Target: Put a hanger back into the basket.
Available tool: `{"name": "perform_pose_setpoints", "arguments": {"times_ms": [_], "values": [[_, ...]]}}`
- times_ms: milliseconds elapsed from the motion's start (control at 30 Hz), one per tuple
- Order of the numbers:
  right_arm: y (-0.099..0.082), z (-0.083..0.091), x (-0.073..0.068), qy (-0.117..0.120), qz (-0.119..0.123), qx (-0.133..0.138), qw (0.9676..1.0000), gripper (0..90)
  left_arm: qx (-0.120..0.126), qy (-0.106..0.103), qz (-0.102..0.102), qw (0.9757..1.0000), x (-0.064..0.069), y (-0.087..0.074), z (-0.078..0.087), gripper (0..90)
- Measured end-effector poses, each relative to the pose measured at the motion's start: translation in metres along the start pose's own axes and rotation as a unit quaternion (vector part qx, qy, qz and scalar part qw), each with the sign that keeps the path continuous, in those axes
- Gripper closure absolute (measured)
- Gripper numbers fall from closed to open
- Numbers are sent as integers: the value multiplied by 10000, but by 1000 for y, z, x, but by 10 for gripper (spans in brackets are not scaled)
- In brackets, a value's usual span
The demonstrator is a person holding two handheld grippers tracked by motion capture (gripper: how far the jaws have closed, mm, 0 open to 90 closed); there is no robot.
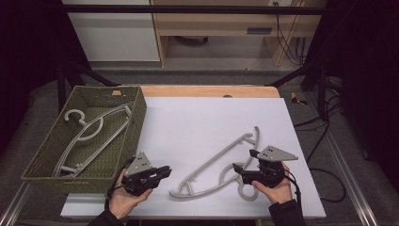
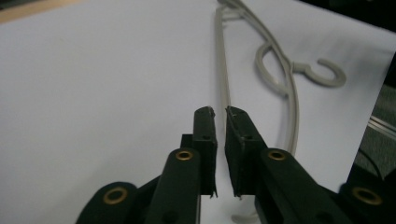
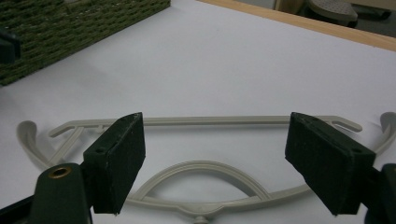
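Observation:
A grey plastic hanger (image 1: 212, 161) lies flat on the white tabletop (image 1: 207, 117), its hook near the front edge. My left gripper (image 1: 164, 172) is at the hanger's left end with its jaws shut to a thin slit. In the left gripper view the hanger's straight bar (image 2: 223, 56) runs right into that slit at my left gripper (image 2: 218, 111); whether the pads pinch it I cannot tell. My right gripper (image 1: 245, 161) stands open over the hook end. In the right gripper view, my right gripper (image 3: 215, 154) has its pads apart with the hanger (image 3: 210, 120) between and beyond them, untouched.
A green woven basket (image 1: 127, 141) stands at the table's left and holds another grey hanger (image 1: 89, 129). Its wall (image 3: 70, 28) shows at the top left of the right gripper view. A wooden strip (image 1: 207, 91) borders the table's far edge.

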State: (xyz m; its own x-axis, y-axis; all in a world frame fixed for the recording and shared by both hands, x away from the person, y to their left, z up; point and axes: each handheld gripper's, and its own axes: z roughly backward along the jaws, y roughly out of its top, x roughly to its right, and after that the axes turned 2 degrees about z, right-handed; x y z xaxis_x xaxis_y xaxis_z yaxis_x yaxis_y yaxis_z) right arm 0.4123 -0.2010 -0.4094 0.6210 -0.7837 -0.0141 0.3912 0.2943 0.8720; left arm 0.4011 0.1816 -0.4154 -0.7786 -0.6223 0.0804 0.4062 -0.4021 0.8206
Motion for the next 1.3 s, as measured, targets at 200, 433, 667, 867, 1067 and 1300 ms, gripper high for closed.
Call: {"name": "perform_pose_setpoints", "arguments": {"times_ms": [200, 433, 667, 867, 1067, 1300], "values": [[-6, -6, 5, -92, -71, -86, 9999, 312, -218, -129, -98, 9996, 2, -5, -7, 900], [-13, -14, 11, -286, -147, -201, 9993, 554, -468, -169, -119, 9987, 3, -11, -19, 900], [-24, -24, 23, -601, -350, -464, 9965, 810, -683, -176, -168, 9974, 3, -17, -26, 900], [-32, -32, 34, -869, -439, -682, 9929, 900, -685, -166, -185, 9973, 2, -17, -26, 900], [-36, -37, 37, -1166, -424, -954, 9877, 900, -703, -187, -205, 9971, 3, -17, -26, 900], [-41, -39, 44, -1334, -530, -1135, 9831, 900, -727, -201, -245, 9969, 4, -18, -26, 900]]}}
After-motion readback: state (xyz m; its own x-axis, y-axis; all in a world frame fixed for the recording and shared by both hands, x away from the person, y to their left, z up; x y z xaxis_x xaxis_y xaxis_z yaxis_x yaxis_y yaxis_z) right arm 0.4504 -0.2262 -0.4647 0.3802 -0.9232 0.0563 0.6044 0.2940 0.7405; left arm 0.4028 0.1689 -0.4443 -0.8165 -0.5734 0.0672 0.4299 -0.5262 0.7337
